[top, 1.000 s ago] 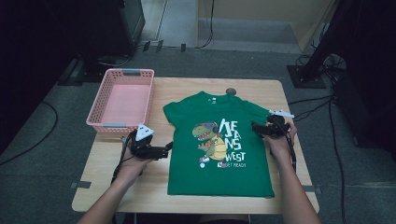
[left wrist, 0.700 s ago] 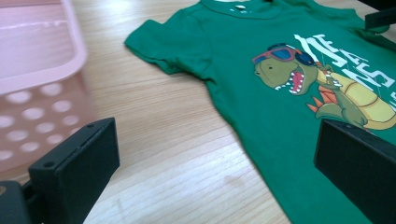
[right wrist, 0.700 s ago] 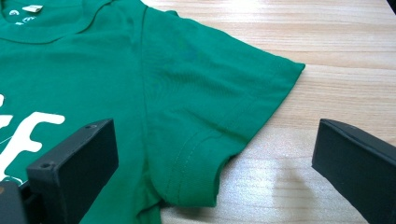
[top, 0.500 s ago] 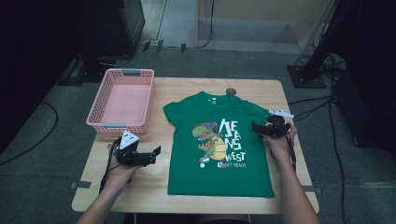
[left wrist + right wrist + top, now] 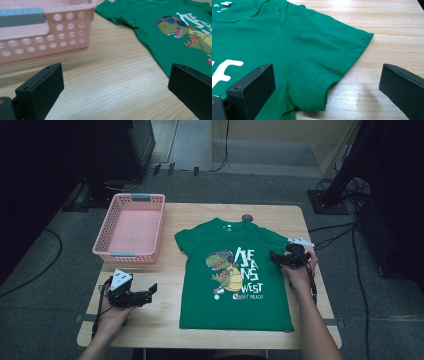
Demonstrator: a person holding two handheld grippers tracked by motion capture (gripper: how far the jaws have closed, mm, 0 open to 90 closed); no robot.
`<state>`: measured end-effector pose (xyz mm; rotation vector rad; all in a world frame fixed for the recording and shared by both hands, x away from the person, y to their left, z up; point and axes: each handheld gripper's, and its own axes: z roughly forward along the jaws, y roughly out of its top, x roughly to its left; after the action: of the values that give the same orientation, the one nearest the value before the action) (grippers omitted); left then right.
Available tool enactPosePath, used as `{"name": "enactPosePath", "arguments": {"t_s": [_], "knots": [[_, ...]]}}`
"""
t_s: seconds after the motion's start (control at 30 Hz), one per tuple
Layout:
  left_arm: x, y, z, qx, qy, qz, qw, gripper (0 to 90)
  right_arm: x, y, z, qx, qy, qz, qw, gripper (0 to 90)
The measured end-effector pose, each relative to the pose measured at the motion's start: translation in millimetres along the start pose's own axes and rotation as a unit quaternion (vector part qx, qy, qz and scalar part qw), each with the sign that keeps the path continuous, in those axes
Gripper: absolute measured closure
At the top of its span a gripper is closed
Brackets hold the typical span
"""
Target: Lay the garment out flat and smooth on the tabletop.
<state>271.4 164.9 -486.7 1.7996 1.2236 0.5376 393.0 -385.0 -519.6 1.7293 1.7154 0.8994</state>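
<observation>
- Wooden worktop point(image 5: 165, 320) under dim light, grey floor all round, cables trailing off at the edges.
- Green T-shirt point(image 5: 235, 275) lies flat, front up, dinosaur print showing, collar at the far side and hem toward the person.
- Pink basket point(image 5: 131, 227) sits at the far left corner, well apart from the shirt, with nothing in it that I can see.
- Left tool point(image 5: 146, 295) rests low over bare wood just left of the shirt's side edge, jaws spread wide, nothing between them; its own view looks across the wood to the basket wall point(image 5: 50, 37).
- Right tool point(image 5: 278, 258) sits at the shirt's right sleeve point(image 5: 322, 57), jaws wide apart, the sleeve hem lying between them in its own view, not pinched.
- My read: a fold is being set up, sleeve first.
- Risks: a shallow bite on the sleeve would catch one layer and the cloth would slip out on the lift.
- Pulling with the right tool alone could drag the whole shirt askew, since nothing pins the left side.
- Jaw tips digging in may scrape the wood and bunch the fabric.
</observation>
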Motion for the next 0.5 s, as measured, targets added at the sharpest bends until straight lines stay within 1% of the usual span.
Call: {"name": "enactPosePath", "arguments": {"t_s": [0.13,0.3,0.33,0.37,0.4,0.43,0.5], "knots": [[5.8,-5.1,-3.8,0.004,0.008,-0.005,0.9999,0.7,0.3,-0.1,0.2,0.000,0.000,-0.002,1.0000,0.3],[13.8,-12.9,-8.4,0.005,0.020,-0.016,0.9997,0.7,-0.3,-0.3,0.3,0.000,-0.001,-0.001,1.0000,0.3],[15.4,-14.6,-9.4,0.007,0.025,-0.015,0.9995,0.7,-0.3,-0.3,0.3,0.000,-0.001,-0.001,1.0000,0.3],[19.0,-18.4,-11.2,0.013,0.035,-0.011,0.9992,0.7,-0.3,-0.3,0.4,0.000,-0.001,0.001,1.0000,0.4],[19.0,-18.4,-11.2,0.013,0.035,-0.011,0.9992,0.7,-0.3,-0.5,0.4,0.001,-0.001,0.000,1.0000,0.3],[21.1,-20.5,-12.5,0.013,0.040,-0.010,0.9990,0.7,-0.3,-0.5,0.4,0.001,-0.001,0.000,1.0000,0.3],[26.0,-24.3,-15.3,0.016,0.047,-0.017,0.9987,0.7,-0.5,-0.7,0.7,0.001,0.000,-0.001,1.0000,0.4]]}}
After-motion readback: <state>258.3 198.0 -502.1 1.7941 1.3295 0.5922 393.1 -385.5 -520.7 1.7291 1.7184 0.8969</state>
